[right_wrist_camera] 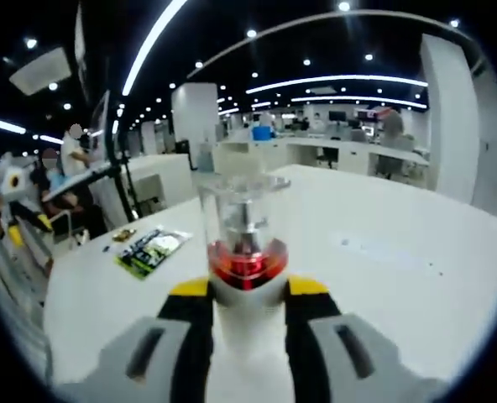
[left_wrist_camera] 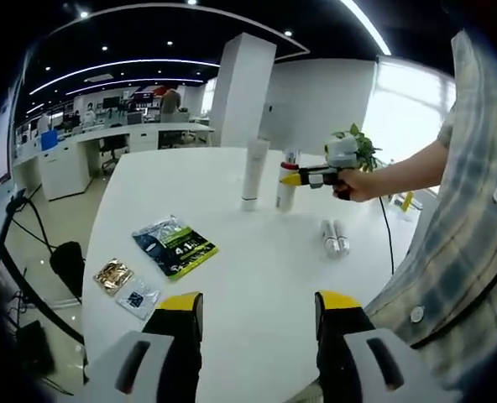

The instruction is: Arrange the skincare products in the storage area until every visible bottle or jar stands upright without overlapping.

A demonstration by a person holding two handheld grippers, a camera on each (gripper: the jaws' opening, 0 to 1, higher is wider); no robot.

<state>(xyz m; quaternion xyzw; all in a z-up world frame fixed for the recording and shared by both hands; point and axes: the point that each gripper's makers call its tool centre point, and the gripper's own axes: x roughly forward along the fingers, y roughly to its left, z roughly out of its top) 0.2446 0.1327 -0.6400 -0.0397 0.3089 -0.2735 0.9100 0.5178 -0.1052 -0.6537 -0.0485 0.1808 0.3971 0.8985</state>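
Left gripper (left_wrist_camera: 258,309) — nearest in the left gripper view, yellow-tipped jaws spread wide, nothing between them, hovering over the near edge of the white table (left_wrist_camera: 257,260).

Sachets — a green-and-black pouch (left_wrist_camera: 175,246), a gold packet (left_wrist_camera: 112,274) and a clear packet (left_wrist_camera: 138,297), lying flat at the table's left side, near one another.

Small silver bottle (left_wrist_camera: 335,237) — lying on its side at mid-table, right of centre, apart from the rest.

White pump bottle (left_wrist_camera: 287,180) — upright farther back, clear cap with a red collar. In the right gripper view the right gripper (right_wrist_camera: 248,295) has its jaws closed against the bottle's white shoulder, one on each side, just below the red collar.

Tall white tube (left_wrist_camera: 254,174) — upright, just left of the pump bottle, not touching it.

Potted plant (left_wrist_camera: 363,148) — behind the person's hand (left_wrist_camera: 355,183), at the table's far right.

Beyond — open office with desks and a white pillar.
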